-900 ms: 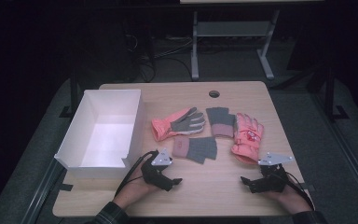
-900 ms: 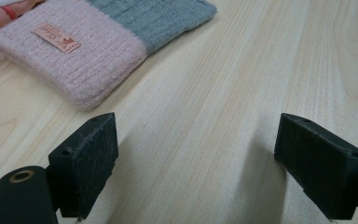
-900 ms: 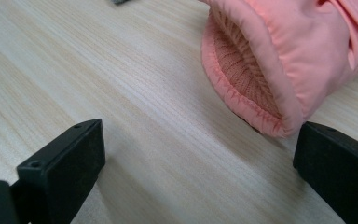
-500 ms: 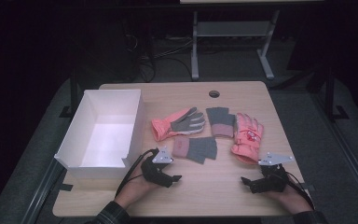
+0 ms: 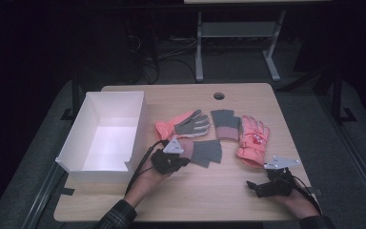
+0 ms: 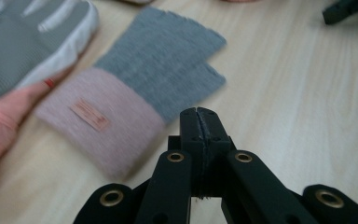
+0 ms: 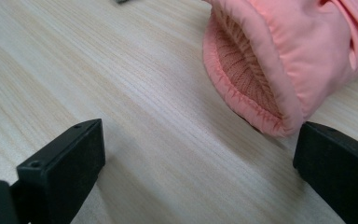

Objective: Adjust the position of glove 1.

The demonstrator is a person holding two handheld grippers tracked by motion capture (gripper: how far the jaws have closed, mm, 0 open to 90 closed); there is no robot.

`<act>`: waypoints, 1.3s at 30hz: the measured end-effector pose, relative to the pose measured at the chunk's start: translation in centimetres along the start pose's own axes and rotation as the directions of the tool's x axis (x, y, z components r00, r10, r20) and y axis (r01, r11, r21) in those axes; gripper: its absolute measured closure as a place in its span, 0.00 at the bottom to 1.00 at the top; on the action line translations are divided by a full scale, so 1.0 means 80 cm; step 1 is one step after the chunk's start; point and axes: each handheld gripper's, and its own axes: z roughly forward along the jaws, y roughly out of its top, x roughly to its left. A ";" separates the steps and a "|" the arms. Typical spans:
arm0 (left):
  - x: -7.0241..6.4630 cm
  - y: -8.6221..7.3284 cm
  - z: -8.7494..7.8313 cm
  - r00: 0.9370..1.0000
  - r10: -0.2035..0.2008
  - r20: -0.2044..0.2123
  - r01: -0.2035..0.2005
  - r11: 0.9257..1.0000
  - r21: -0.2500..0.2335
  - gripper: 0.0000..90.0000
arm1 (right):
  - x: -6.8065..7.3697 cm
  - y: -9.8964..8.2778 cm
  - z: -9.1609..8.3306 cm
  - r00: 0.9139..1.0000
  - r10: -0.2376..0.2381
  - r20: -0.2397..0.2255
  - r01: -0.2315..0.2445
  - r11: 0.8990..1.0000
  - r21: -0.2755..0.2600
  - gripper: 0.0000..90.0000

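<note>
Nearest the person, at about five o'clock on the pale wooden table (image 5: pixel 205 191), the right gripper (image 5: pixel 262 187) rests with its jaws spread wide and empty; in the right gripper view the ribbed cuff of the puffy salmon-pink ski glove (image 7: pixel 279 60) lies just ahead, close to one jaw but not between them. A likely slip here is closing on the slick padded shell alone, so the glove squirts out or drags across the wood. At about seven o'clock the left gripper (image 6: pixel 198 122) has its jaws pressed together on nothing, its tip just beside the flat grey-and-mauve knitted fingerless mitt (image 6: pixel 135 93). Unless the jaws part first, I judge a forward push would only shove or rumple the thin knit, or nudge it under the neighbouring pink glove with the grey palm (image 5: pixel 183 125). Farther off, toward twelve o'clock, a second grey-and-mauve mitt (image 5: pixel 225 124) lies between the two pink gloves, touching or nearly so, and could be snagged along with either. The open white rectangular box (image 5: pixel 138 129) stands empty at nine o'clock; its near wall could catch a low-carried glove.
</note>
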 end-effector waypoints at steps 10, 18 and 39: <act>0.025 0.028 0.017 0.998 -0.024 -0.063 0.024 1.000 -0.003 1.00 | 0.000 0.000 0.000 1.000 0.001 0.000 -0.001 1.000 0.000 0.02; 0.052 0.044 0.044 0.993 -0.047 -0.109 0.049 0.999 0.015 1.00 | 0.000 0.000 0.000 1.000 0.001 0.001 -0.001 1.000 0.000 0.02; 0.076 0.043 0.069 0.991 -0.063 -0.121 0.077 0.991 0.112 1.00 | 0.000 0.000 0.000 1.000 -0.001 0.000 0.001 1.000 -0.001 0.02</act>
